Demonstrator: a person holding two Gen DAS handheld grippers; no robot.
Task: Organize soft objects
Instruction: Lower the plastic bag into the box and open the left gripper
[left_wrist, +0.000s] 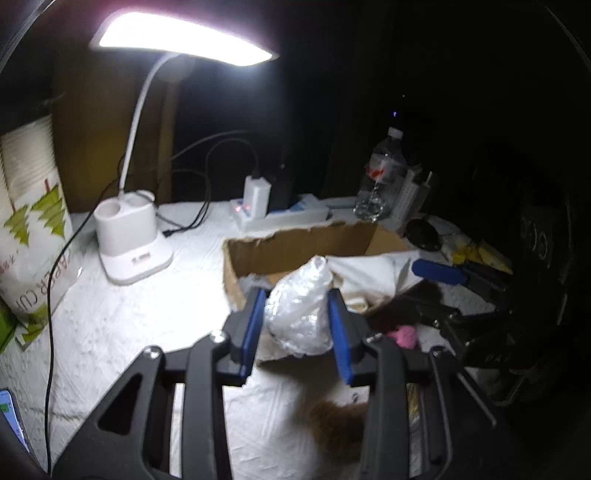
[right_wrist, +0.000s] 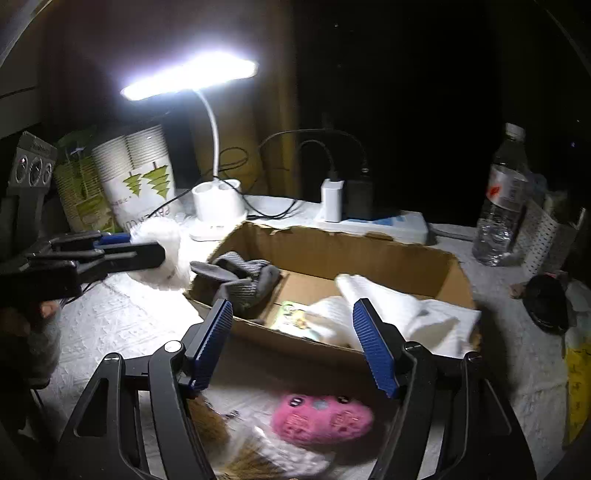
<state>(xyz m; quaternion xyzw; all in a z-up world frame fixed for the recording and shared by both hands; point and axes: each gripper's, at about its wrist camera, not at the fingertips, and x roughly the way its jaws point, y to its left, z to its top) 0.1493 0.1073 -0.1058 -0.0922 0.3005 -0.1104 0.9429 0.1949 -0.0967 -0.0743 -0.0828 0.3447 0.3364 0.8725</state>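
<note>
My left gripper (left_wrist: 297, 314) is shut on a crumpled clear plastic bag (left_wrist: 301, 310) and holds it above the near left corner of the cardboard box (left_wrist: 295, 247). In the right wrist view the left gripper (right_wrist: 147, 251) shows at the left with the white bag (right_wrist: 166, 254) blurred. My right gripper (right_wrist: 293, 339) is open and empty, just in front of the box (right_wrist: 332, 254). The box holds grey socks (right_wrist: 240, 280) and white cloth (right_wrist: 399, 314). A pink plush toy (right_wrist: 321, 419) and a brown furry thing (right_wrist: 210, 424) lie on the table below my right gripper.
A lit white desk lamp (left_wrist: 129, 236) stands back left beside a paper cup pack (left_wrist: 29, 206). A power strip with chargers (left_wrist: 280, 210) and a water bottle (left_wrist: 380, 177) stand behind the box. A black round object (right_wrist: 546, 302) and yellow packets (right_wrist: 578, 384) lie at right.
</note>
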